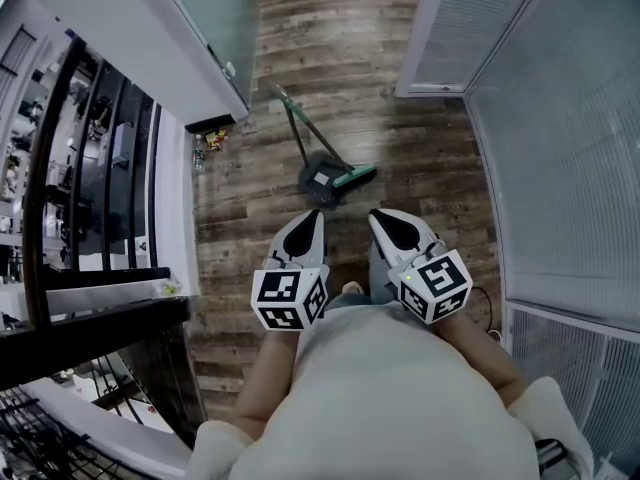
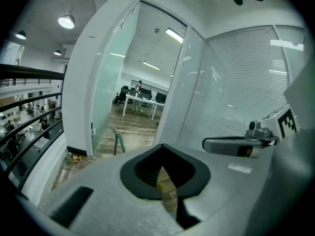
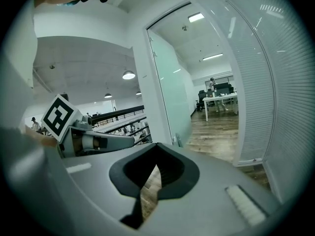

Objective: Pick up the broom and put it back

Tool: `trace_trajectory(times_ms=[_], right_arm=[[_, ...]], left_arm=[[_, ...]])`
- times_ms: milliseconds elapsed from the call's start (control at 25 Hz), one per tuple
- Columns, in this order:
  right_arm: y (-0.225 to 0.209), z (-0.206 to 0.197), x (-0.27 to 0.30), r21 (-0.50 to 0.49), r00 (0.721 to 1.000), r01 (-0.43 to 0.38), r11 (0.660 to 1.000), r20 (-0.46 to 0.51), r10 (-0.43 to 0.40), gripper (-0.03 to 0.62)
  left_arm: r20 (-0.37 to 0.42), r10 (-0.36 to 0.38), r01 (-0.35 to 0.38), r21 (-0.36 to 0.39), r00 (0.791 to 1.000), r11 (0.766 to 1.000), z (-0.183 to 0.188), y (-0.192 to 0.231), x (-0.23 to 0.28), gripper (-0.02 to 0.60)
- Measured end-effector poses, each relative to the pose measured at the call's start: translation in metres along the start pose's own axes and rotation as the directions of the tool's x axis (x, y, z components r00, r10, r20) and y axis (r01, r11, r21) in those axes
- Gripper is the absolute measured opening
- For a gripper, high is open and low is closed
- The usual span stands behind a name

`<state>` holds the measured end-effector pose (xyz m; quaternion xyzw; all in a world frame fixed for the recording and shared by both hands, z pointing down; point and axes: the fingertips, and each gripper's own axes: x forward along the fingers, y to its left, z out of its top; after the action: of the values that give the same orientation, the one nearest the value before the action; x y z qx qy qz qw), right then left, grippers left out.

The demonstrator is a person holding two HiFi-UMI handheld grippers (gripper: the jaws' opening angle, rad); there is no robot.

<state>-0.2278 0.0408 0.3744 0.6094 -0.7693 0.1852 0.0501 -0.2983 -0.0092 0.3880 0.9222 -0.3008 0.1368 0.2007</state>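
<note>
**Head view:** I'm on the approach, and nothing is picked up yet. The broom (image 1: 298, 133) lies on the wood floor (image 1: 330, 28) ahead of me. Its green head is near my claws and its handle runs away toward the glass door (image 1: 215, 8). My left claw (image 1: 314, 215) and right claw (image 1: 379, 216) hover side by side, short of the broom head and touching nothing. Both tips come to a point, so both are closed. I judge the next move calls for getting nearer, dipping a claw toward the handle and spreading its jaws first, since closed jaws can't take it.

**Left gripper view:** My left claw (image 2: 162, 145) has its jaws together and nothing between them. Only a sliver of floor shows through the notch. Past the tips I see the broom handle (image 2: 117, 140) beside the door's edge, well apart from me.

**Right gripper view:** My right claw (image 3: 156, 145) is closed too, and it is empty, with bare floor showing under the notch. It points at the doorway, and I can't clearly pick out the broom here.
</note>
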Motion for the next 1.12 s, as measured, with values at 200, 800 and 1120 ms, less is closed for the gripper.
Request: trace_trajectory(times_ms=[200, 800, 1120], right_arm=[[-0.011, 0.007, 0.015, -0.013, 1.000, -0.028, 1.000, 0.000, 0.028, 0.008], [-0.049, 0.041, 0.081, -0.053, 0.991, -0.124, 0.991, -0.046, 0.122, 0.008], [-0.067, 0.062, 0.112, -0.067, 0.983, -0.176, 0.982, -0.068, 0.172, 0.008]], left_arm=[[0.010, 0.029, -0.029, -0.008, 1.000, 1.000, 0.005, 0.010, 0.011, 0.006], [0.014, 0.120, -0.120, -0.051, 0.993, 0.992, 0.038, 0.049, 0.064, 0.006], [0.014, 0.170, -0.168, -0.077, 0.985, 0.983, 0.059, 0.066, 0.088, 0.006]])
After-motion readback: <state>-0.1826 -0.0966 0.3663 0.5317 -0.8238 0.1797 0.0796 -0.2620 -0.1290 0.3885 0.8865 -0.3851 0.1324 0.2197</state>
